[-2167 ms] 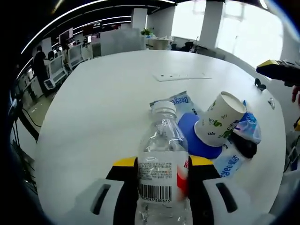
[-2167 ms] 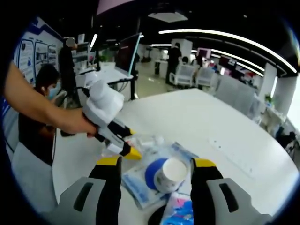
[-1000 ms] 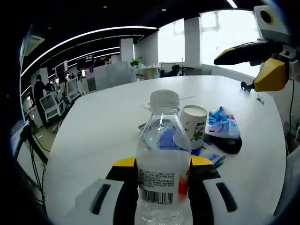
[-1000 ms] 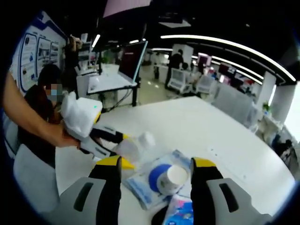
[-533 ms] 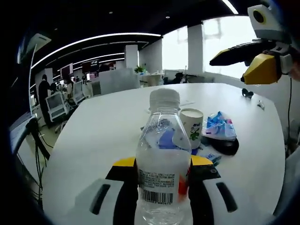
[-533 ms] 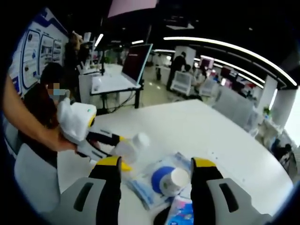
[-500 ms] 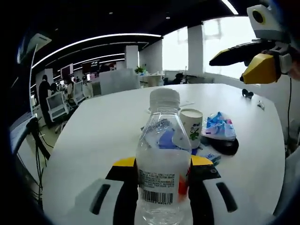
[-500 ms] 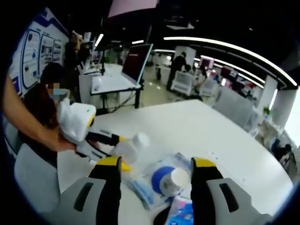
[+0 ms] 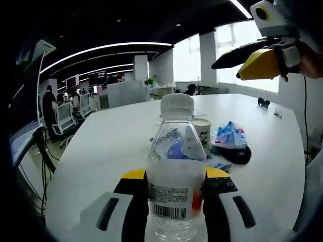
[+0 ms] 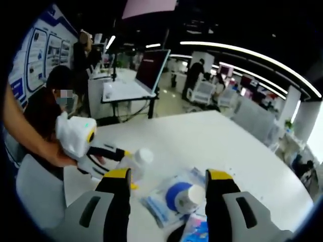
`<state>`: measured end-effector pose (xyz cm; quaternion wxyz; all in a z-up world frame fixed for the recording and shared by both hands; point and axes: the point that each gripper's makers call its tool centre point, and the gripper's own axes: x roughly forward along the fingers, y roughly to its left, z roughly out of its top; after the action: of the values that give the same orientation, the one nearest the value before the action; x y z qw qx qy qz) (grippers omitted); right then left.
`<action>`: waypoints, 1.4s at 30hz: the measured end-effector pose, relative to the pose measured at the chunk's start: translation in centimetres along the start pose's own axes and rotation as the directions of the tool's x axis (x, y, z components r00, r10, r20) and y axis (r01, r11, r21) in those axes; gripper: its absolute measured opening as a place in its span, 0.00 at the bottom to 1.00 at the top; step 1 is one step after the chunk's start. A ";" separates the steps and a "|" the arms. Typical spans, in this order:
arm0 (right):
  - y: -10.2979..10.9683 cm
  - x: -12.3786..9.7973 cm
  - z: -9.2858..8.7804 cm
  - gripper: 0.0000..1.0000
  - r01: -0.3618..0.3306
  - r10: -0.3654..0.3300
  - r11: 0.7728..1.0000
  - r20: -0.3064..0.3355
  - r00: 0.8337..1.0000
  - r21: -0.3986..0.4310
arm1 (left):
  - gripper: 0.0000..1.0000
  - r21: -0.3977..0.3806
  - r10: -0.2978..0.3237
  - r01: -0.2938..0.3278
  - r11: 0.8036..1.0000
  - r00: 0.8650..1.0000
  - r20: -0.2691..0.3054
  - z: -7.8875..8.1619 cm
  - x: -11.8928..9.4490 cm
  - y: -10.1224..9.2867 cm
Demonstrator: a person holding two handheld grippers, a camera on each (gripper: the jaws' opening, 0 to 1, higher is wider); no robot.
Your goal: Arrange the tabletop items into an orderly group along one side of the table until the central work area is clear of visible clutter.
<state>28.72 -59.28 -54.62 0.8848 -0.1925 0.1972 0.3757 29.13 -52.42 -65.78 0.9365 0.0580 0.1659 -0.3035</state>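
We hold the water bottle (image 9: 175, 171) upright in the left gripper (image 9: 173, 184), jaws clamped on its label, above the white counter (image 9: 111, 146). At our two o'clock sit the paper cup (image 9: 203, 135), the blue lid (image 10: 176, 194), the colourful packet (image 9: 229, 136) and the dark disc (image 9: 236, 154). The right gripper (image 10: 169, 186) hangs spread and empty over that cluster. We judge the thin, clear bottle may slip or tilt when set down, toppling the cup if placed too near.

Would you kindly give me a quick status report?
Left gripper shut on water bottle, lifted. Right gripper open above paper cup. Wrappers cluttered beside it.
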 end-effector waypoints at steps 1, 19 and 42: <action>0.1 0.0 0.0 0.56 -0.002 0.002 1.000 0.000 1.000 -0.001 | 0.40 -0.003 -0.006 0.006 1.000 1.000 0.010 0.0 -0.1 -0.1; 2.6 0.9 0.1 0.55 -0.052 0.052 0.999 -0.008 0.999 -0.013 | 0.40 -0.007 -0.017 0.017 1.000 0.997 0.072 -0.4 -2.5 -0.5; 5.9 2.3 0.6 0.53 -0.115 0.115 0.993 -0.002 0.993 -0.022 | 0.40 -0.024 -0.003 0.005 1.000 0.996 0.087 -1.5 -4.1 -0.2</action>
<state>26.00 -53.81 -56.38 0.8595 -0.1906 0.2043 0.4281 25.48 -50.06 -65.78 0.9429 0.0331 0.1286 -0.3054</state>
